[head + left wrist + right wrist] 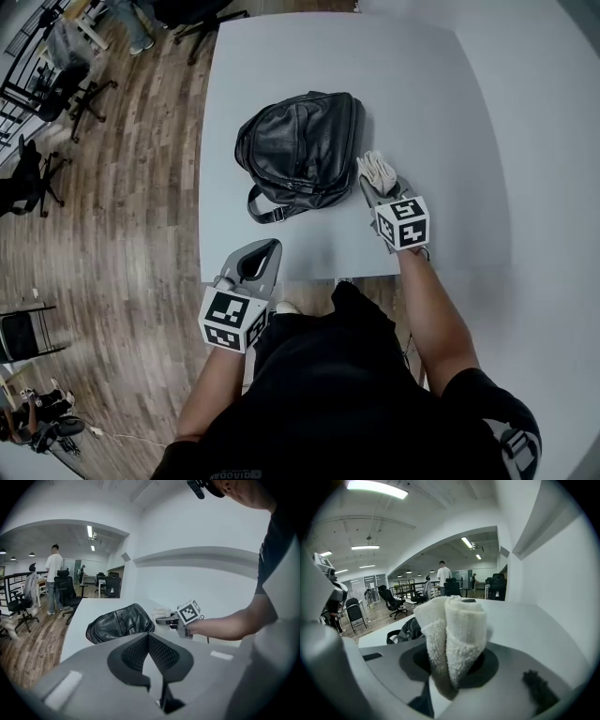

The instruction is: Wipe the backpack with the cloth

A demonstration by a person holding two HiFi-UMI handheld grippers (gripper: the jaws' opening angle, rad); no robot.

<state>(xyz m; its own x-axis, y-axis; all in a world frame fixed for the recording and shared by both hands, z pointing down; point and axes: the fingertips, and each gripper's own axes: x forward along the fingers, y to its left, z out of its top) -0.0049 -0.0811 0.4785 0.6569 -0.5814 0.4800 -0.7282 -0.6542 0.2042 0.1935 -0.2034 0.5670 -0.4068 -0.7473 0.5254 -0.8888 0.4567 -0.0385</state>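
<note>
A black leather backpack (302, 148) lies on the white table (328, 56), its strap trailing toward the near edge. My right gripper (377, 180) is shut on a folded white cloth (378, 171) just right of the backpack's near right corner; the cloth (452, 639) fills the right gripper view, with the backpack (408, 629) low at left. My left gripper (255, 264) is shut and empty at the table's near edge, below the strap. In the left gripper view the backpack (119, 622) and right gripper (161, 618) lie ahead.
Wooden floor (122, 206) lies left of the table, with office chairs (70, 89) at the far left. A wall (544, 141) runs along the table's right side. A person (54, 576) stands far off among chairs.
</note>
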